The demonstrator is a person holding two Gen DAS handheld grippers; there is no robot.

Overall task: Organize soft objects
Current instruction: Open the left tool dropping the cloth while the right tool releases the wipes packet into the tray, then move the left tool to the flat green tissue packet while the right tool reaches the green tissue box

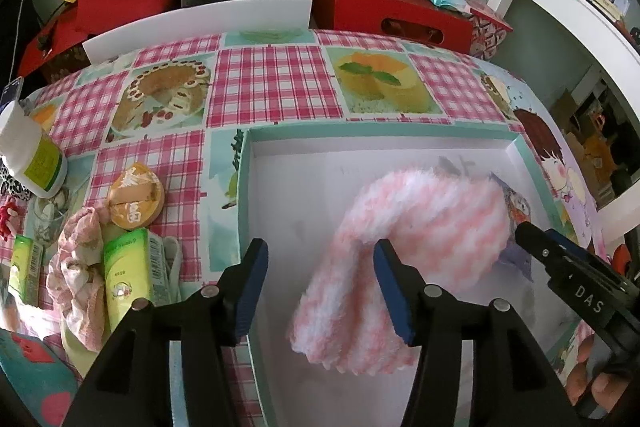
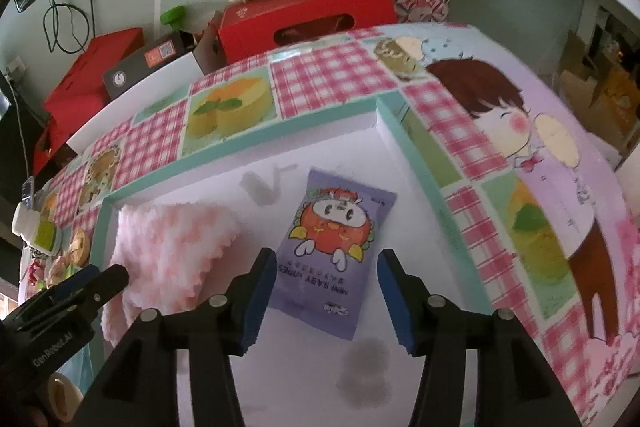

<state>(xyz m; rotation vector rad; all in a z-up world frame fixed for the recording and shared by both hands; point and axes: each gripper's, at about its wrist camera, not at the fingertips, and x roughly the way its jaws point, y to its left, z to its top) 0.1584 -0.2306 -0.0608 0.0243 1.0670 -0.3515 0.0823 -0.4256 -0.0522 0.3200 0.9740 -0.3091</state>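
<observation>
Left tongs: left tongs (image 1: 320, 287) stand half-wide with nothing pressed between the pads; the fluffy end of the pink-and-white sock (image 1: 400, 247) lies between and below them, free of both pads.

Right tongs: right tongs (image 2: 326, 291) stand half-wide too, gripping nothing, over the near end of the purple wipes packet (image 2: 340, 255).

Sock: lies inside the white tray (image 1: 304, 163), bent in an arc; one limb runs from near the left tongs up and away, then the other curves toward the tray's right side, where it covers part of the packet. In the right wrist view it sits at the tray's left, just beside the packet.

Packet: flat on the tray floor, long axis running from the right tongs toward the tray's far wall, slightly tilted; its print reads upside down from this side.

Tray edges: teal rim on the far side and both flanks; bare white floor lies left of the sock and beyond both things.

Desk: checked tablecloth (image 1: 272, 83) around the tray; left of the tray lie a crumpled pink cloth (image 1: 80, 267), green cartons (image 1: 128, 267), a round orange box (image 1: 134, 201) and a white bottle (image 1: 32, 155).

Far edge: red boxes (image 1: 384, 11) stand behind the desk.
</observation>
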